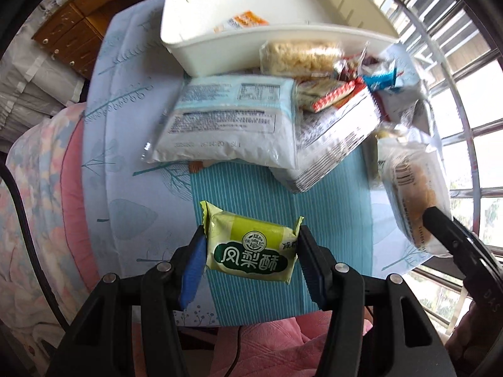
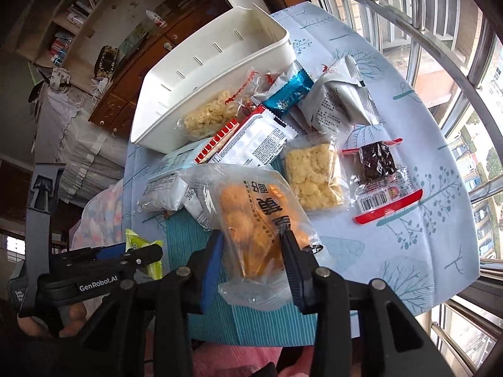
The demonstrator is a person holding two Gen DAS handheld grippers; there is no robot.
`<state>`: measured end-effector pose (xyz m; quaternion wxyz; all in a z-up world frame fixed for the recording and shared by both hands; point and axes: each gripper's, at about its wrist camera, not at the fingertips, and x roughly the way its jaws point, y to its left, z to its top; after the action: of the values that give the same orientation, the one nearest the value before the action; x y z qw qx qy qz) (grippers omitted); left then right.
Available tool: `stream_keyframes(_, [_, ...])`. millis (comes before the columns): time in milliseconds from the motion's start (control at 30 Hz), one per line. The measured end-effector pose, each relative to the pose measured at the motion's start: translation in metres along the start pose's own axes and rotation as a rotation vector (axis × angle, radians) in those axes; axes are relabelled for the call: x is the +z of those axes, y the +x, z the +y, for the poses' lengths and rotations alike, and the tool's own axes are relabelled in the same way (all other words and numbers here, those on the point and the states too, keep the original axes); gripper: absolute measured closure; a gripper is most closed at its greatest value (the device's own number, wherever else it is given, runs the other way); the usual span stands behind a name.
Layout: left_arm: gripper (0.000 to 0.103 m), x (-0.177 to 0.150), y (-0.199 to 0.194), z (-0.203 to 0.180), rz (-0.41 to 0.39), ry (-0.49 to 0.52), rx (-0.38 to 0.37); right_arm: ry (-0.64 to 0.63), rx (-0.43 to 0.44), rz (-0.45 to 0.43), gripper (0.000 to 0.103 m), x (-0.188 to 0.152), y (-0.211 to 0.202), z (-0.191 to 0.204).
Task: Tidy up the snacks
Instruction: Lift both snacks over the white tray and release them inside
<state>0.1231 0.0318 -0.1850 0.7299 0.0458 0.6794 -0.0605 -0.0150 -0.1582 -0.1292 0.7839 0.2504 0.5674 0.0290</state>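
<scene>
My left gripper (image 1: 251,245) is shut on a green pineapple-cake packet (image 1: 251,248) and holds it above the striped cloth; the packet also shows in the right wrist view (image 2: 143,251). My right gripper (image 2: 251,251) is shut on a clear bag of orange pastry (image 2: 251,223), which also shows at the right of the left wrist view (image 1: 415,188). A white plastic bin (image 1: 251,9) stands at the far side, with one orange-and-white packet (image 1: 240,22) inside. A pile of snack packets (image 1: 283,106) lies in front of it.
The cloth-covered table (image 2: 408,235) carries a rice-crisp block (image 2: 314,176), a dark bar in a red-edged wrapper (image 2: 377,169), a blue foil packet (image 2: 289,94) and a grey packet (image 2: 339,103). Window bars (image 2: 456,47) are at the right. A wooden cabinet (image 1: 66,37) stands behind on the left.
</scene>
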Motion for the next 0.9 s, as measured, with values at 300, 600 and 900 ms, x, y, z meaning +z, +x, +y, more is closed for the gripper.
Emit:
stream_keyframes(300, [0.049, -0.001, -0.078, -0.011, -0.173, -0.045, -0.035, -0.078, 0.059, -0.063, 0.066, 0.006, -0.036, 0.012])
stream_keyframes(600, [0.049, 0.008, -0.136, -0.015, -0.33, -0.06, -0.055, -0.185, 0.095, -0.128, 0.074, 0.025, -0.062, 0.031])
stream_keyframes(900, [0.049, 0.044, -0.161, -0.009, -0.414, -0.052, -0.066, -0.238, 0.112, -0.197, 0.074, 0.062, -0.071, 0.051])
